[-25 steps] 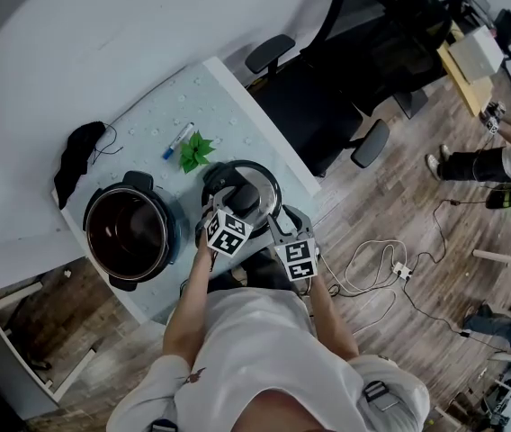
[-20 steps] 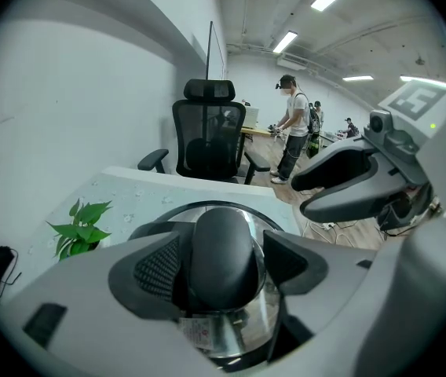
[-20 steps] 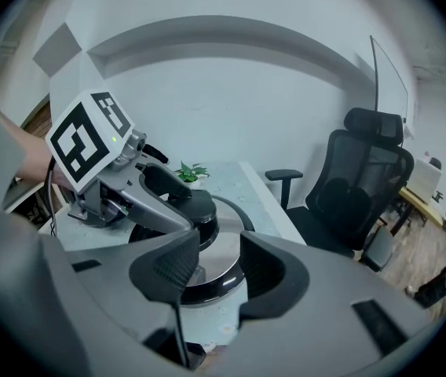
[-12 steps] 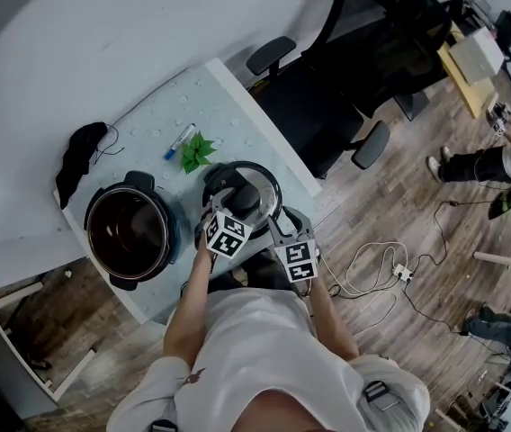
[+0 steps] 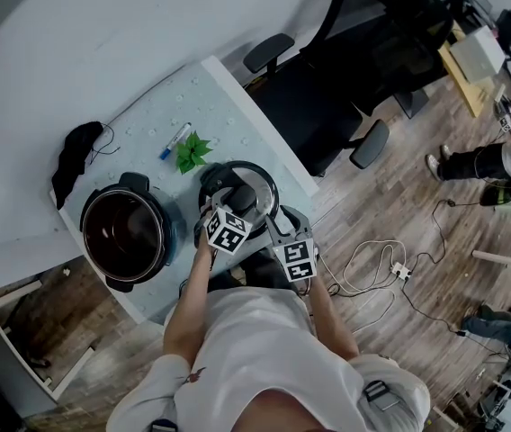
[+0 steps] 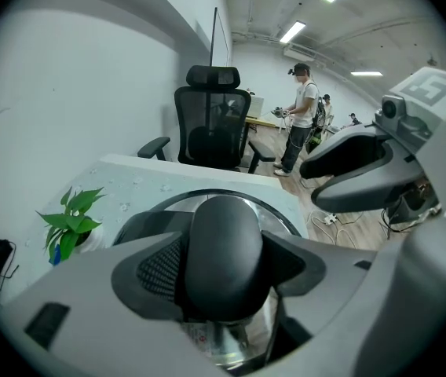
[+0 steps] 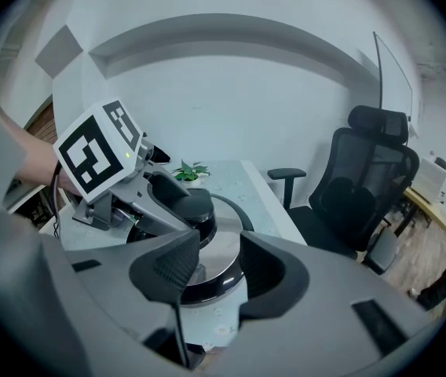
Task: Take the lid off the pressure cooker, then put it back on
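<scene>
The lid rests on the pale table, just right of the open pressure cooker. The left gripper has just been closing its jaws, which clasp the lid's black knob. The right gripper hovers near the lid's edge, jaws spread and empty.
</scene>
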